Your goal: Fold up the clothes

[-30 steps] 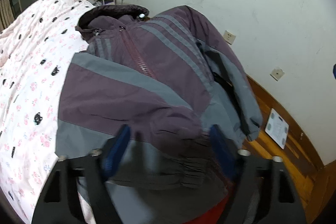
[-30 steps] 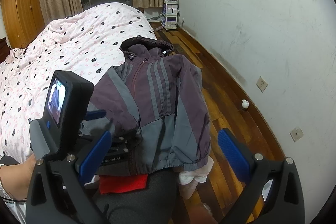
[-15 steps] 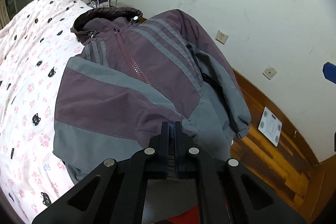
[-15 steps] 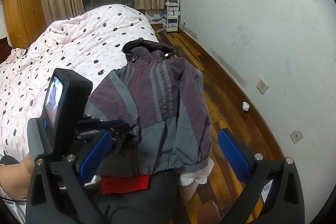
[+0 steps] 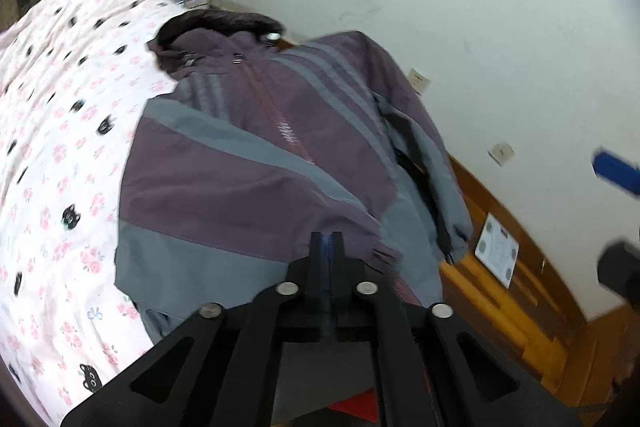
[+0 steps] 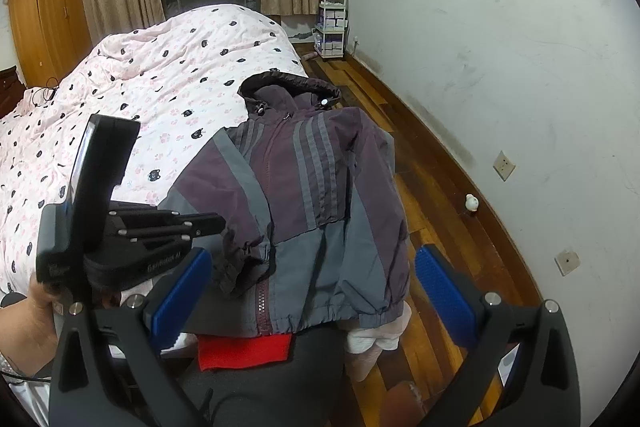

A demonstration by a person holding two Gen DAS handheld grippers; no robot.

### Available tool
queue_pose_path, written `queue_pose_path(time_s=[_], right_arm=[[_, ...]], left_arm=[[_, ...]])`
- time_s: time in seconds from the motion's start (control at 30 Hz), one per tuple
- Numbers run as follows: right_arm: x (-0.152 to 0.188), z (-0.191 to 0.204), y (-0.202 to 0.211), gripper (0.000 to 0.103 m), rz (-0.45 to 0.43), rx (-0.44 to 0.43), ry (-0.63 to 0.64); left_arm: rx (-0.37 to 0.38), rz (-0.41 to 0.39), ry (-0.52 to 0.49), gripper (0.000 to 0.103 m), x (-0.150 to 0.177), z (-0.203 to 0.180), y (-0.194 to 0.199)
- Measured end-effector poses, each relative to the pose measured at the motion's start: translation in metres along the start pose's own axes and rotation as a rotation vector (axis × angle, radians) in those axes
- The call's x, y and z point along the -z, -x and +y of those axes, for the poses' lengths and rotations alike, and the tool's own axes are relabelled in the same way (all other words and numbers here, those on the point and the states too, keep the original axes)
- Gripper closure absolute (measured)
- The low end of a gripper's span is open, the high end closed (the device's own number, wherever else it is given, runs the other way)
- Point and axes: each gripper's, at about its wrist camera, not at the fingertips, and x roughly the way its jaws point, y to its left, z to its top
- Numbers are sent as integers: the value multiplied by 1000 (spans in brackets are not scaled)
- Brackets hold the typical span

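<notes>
Jacket (image 6: 304, 187), purple with grey panels and stripes, lies face up and zipped on the corner of a bed (image 6: 160, 75) with a pink floral quilt. Its hood points toward the far end of the room, and its hem hangs over the near bed edge above a red cloth (image 6: 244, 349). One sleeve drapes off the side of the bed toward the wooden floor (image 6: 440, 187); the other is folded across the front, its gathered cuff (image 6: 240, 255) near the zip. The left gripper (image 5: 327, 241) sits at that cuff with its jaws almost together and easing apart; whether any cloth is between them I cannot tell. The right gripper (image 6: 312, 291) hovers wide and empty over the hem. The cloth looks thin, light and slick, probably a windbreaker, so it should slide and crumple easily rather than hold a crease. Elastic cuffs, the hem band and shoulder seams look like the firmest places to pinch.
</notes>
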Motion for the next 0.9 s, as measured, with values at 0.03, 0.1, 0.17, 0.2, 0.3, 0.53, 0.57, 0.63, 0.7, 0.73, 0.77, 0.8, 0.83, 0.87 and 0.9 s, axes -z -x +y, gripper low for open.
queue_pose_path(time_s=[0.03, 0.1, 0.17, 0.2, 0.3, 0.53, 0.57, 0.63, 0.7, 0.73, 0.77, 0.8, 0.83, 0.87, 0.9], right_arm=[[0, 0, 0, 0, 0, 0, 0], [0, 0, -1, 0, 1, -1, 0], [1, 0, -1, 0, 2, -1, 0], [1, 0, -1, 0, 3, -1, 0], [1, -1, -1, 0, 6, -2, -1], [3, -3, -2, 0, 9, -9, -5], [4, -4, -2, 0, 10, -9, -6], [4, -5, -3, 0, 13, -7, -9], [5, -7, -4, 0, 15, -7, -15], [5, -8, -5, 0, 16, -7, -19], [6, -9, -6, 0, 17, -8, -22], [6, -9, -6, 0, 18, -9, -24], [6, -9, -7, 0, 18, -10, -24], [6, -9, -7, 0, 19, -11, -24], [6, -9, -7, 0, 19, -12, -23]], left_arm=[[-6, 0, -25, 74, 3, -7, -1], [-16, -7, -61, 59, 7, -18, -1], [-29, -12, -94, 55, 12, -29, -2], [-39, -8, -102, 55, 13, -32, -4], [-72, 8, -118, 55, 16, -38, -13], [-97, 13, -83, 58, 19, -28, -29], [-94, 11, -73, 64, 18, -26, -29], [-87, 12, -53, 76, 17, -20, -28], [-66, 6, -31, 78, 14, -13, -25], [-62, 3, -24, 79, 14, -11, -23], [-59, 1, -19, 80, 13, -10, -22], [-56, -1, -13, 81, 12, -8, -21], [-54, -3, -10, 82, 12, -7, -21], [-53, -5, -7, 83, 12, -6, -21], [-58, -10, -5, 84, 11, -5, -19]])
